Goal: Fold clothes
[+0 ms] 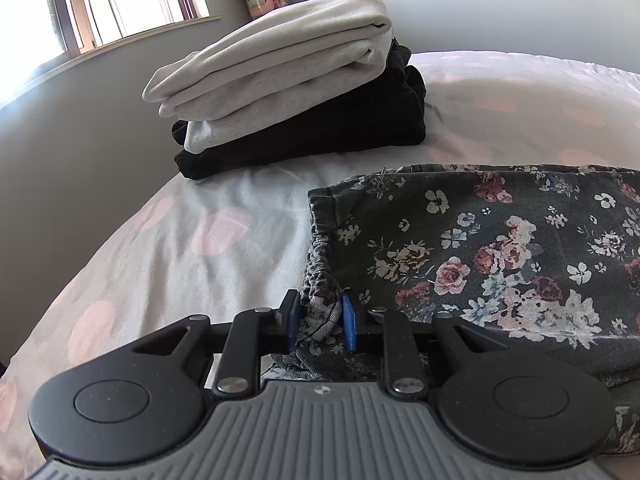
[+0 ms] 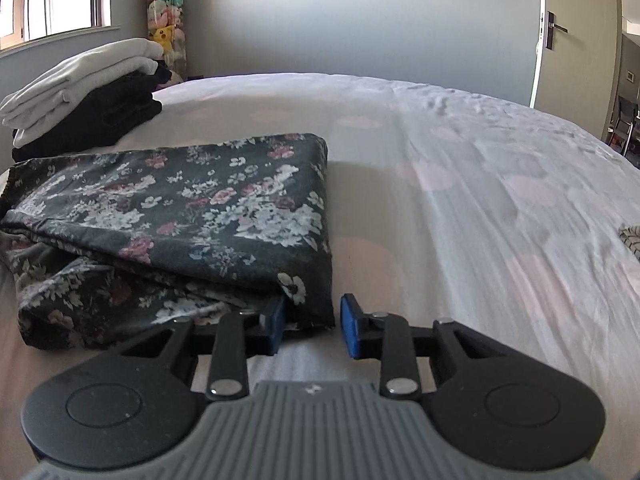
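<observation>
Left wrist view: left tongs (image 1: 322, 322) at lower centre of frame, blue pads pinching the gathered elastic edge of the floral garment (image 1: 500, 256). Garment spreads from the tongs toward the right half of frame, lying on the bed (image 1: 200, 232).

Right wrist view: right tongs (image 2: 312, 326) at lower centre, pads spread. Near right corner of the folded floral garment (image 2: 192, 208) hangs between the pads, against the left pad, apart from the right pad. Garment fills left-centre of frame.

Folded stack (image 1: 288, 92), pale items on black, upper centre in left view, beyond the garment
</observation>
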The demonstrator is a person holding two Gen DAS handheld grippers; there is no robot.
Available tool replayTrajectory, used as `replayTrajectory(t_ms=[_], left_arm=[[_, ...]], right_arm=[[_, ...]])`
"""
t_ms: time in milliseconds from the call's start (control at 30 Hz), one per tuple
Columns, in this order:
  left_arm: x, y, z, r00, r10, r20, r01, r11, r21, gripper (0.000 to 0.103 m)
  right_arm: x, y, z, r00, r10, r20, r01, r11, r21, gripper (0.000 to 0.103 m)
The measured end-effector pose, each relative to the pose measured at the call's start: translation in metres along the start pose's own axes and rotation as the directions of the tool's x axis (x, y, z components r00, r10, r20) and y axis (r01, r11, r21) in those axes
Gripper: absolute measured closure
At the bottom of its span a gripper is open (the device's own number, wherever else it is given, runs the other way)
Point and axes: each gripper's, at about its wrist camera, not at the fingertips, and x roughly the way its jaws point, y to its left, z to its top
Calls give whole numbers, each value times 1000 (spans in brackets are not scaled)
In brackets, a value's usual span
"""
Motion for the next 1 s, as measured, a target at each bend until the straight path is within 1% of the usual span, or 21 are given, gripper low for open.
replayTrajectory(t_ms=[67, 133, 200, 267, 333, 367, 400, 467, 500, 533, 567, 633, 667, 733, 800, 1000], left_arm=[[0, 0, 0, 1000, 2, 1, -2, 1000, 1, 76], [0, 0, 0, 1000, 4, 3, -4, 1000, 3, 76], [-1, -1, 0, 1000, 7, 5, -7, 1000, 4, 76], [-3, 0, 1, 1000, 16, 19, -16, 1000, 0, 75], [-6, 0, 1, 999, 26, 34, -26, 1000, -3, 73], [-8, 1, 2, 999, 31, 41, -31, 1000, -5, 73], [-9, 1, 2, 998, 36, 49, -36, 999, -7, 71], [-12, 1, 3, 997, 46, 63, -45, 999, -11, 68], [-13, 1, 3, 996, 51, 69, -50, 999, -13, 67], [-13, 1, 4, 997, 52, 63, -52, 999, -14, 67], [-15, 1, 5, 996, 59, 64, -58, 998, -22, 67], [-19, 0, 7, 995, 72, 67, -69, 997, -39, 66], [-21, -1, 8, 995, 78, 69, -75, 996, -48, 65], [-26, -2, 10, 993, 91, 72, -87, 994, -65, 58], [-30, -2, 12, 992, 104, 74, -98, 992, -82, 55], [-44, -5, 17, 986, 144, 80, -132, 982, -133, 55]], right_arm=[[-3, -6, -2, 1000, -11, -22, 11, 1000, 25, 71], [-9, -11, -4, 999, -31, -35, 33, 998, 52, 74], [-15, -16, -2, 999, -39, -17, 41, 995, 90, 75], [-23, -16, 2, 998, -43, 54, 37, 995, 95, 75], [-30, -13, 8, 990, -35, 134, 23, 996, 87, 77], [-30, -10, 12, 986, -14, 168, 2, 997, 72, 82], [-29, -6, 14, 981, 1, 193, -11, 998, 54, 88], [-27, 1, 17, 971, 27, 238, -32, 999, 17, 92], [-25, 4, 16, 970, 42, 241, -43, 999, -2, 95], [-23, 7, 15, 970, 56, 238, -53, 998, -20, 95], [-18, 9, 14, 975, 74, 210, -69, 997, -29, 96], [-6, 9, 11, 987, 79, 140, -76, 997, -29, 97], [-2, 8, 9, 989, 82, 123, -79, 996, -33, 97], [5, 8, 5, 991, 89, 96, -85, 995, -42, 97], [7, 7, 3, 992, 93, 87, -90, 995, -40, 97], [8, 7, -1, 992, 97, 75, -94, 995, -45, 97]])
